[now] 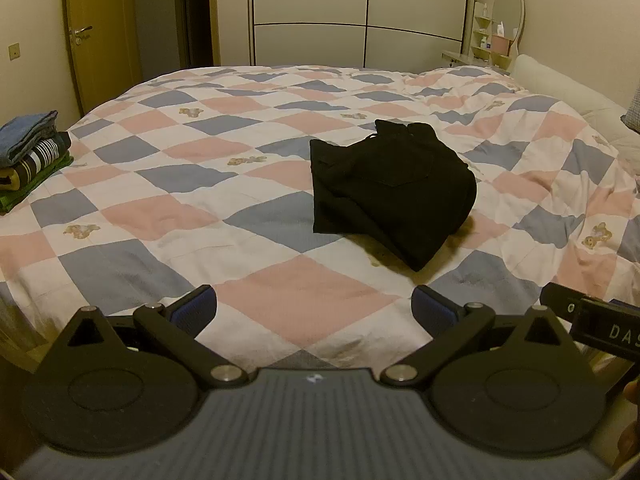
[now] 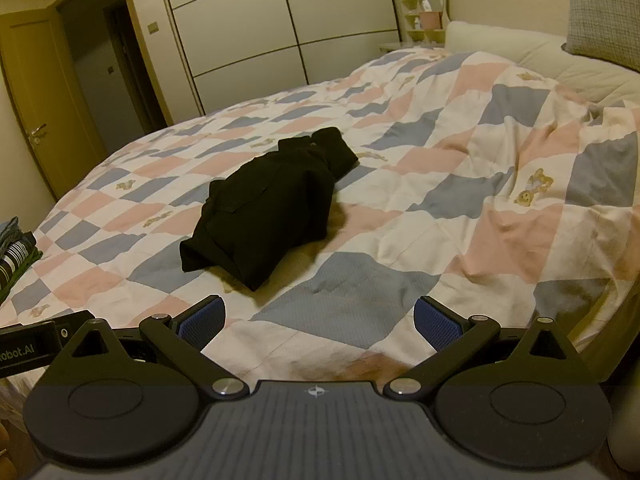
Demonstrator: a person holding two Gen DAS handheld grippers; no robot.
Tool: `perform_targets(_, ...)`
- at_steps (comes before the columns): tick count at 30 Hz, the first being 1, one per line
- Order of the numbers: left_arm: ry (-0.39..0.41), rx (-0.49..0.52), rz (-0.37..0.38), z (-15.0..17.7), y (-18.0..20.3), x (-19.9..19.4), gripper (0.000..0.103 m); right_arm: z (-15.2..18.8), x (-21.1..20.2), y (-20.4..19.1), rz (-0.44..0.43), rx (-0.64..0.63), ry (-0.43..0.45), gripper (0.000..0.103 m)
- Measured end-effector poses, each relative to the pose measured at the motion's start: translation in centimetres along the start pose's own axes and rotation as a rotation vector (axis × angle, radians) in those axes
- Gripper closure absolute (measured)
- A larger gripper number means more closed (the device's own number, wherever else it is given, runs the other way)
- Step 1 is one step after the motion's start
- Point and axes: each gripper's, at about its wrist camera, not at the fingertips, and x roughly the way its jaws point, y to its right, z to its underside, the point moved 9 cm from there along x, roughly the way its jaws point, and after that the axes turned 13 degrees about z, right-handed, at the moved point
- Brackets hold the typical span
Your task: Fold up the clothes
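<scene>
A black pair of trousers (image 1: 390,186) lies folded into a compact bundle on the checked quilt (image 1: 224,168), a back pocket showing on top. The right wrist view shows the same black bundle (image 2: 264,204) at mid-bed. My left gripper (image 1: 314,312) hovers open over the near edge of the bed, well short of the bundle, with nothing between its blue pads (image 1: 196,310). My right gripper (image 2: 318,322) is also open and empty, held over the near edge to the right of the left one. Part of the right gripper (image 1: 600,322) shows at the left wrist view's right edge.
A stack of folded clothes (image 1: 30,156), blue denim on top of striped and green items, sits at the bed's left edge. A wardrobe (image 1: 360,12) and an open door (image 1: 100,32) stand beyond the bed. Pillows (image 2: 560,60) lie at the right; the quilt there is rumpled.
</scene>
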Motion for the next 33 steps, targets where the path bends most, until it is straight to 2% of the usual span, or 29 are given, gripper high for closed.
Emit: perform_targets(33, -0.033, -0.043, 0.023, 0.2, -1.4, 1.9, 0.0, -0.7, 1.1, -1.1, 0.027, -0.049, 0.001, 0.0)
